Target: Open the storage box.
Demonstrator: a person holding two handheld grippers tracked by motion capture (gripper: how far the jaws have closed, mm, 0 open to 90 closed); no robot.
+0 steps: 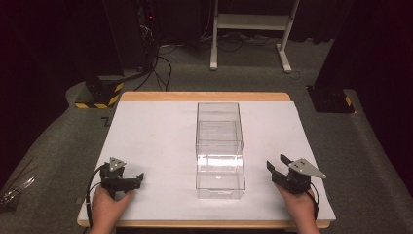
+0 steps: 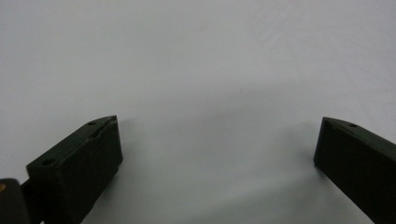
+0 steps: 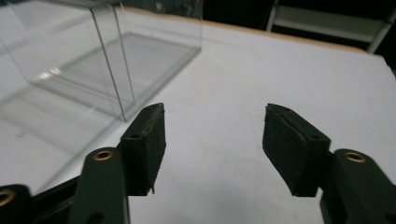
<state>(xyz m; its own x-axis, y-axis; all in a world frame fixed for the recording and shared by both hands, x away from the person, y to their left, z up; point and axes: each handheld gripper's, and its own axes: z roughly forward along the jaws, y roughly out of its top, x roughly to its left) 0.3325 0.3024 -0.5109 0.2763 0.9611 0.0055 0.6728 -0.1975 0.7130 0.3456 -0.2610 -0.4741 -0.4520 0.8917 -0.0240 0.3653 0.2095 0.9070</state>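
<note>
A tall clear plastic box (image 1: 219, 146) stands in the middle of the white table top (image 1: 156, 136), with nothing to be seen inside it. My left gripper (image 1: 132, 181) rests low near the front left edge, to the left of the box; in the left gripper view it (image 2: 217, 140) is open over bare white surface. My right gripper (image 1: 277, 164) sits at the front right, a short way right of the box. In the right gripper view it (image 3: 215, 119) is open with nothing between its pads, and the box's corner (image 3: 107, 60) lies ahead to the left.
The table has a wooden far edge (image 1: 204, 96). Beyond it on the grey carpet are a white stand frame (image 1: 251, 29), cables (image 1: 158, 63) and a yellow-and-black striped base (image 1: 100, 95). A dark base (image 1: 331, 97) sits at the right. Thin clear items (image 1: 14, 187) lie on the floor at left.
</note>
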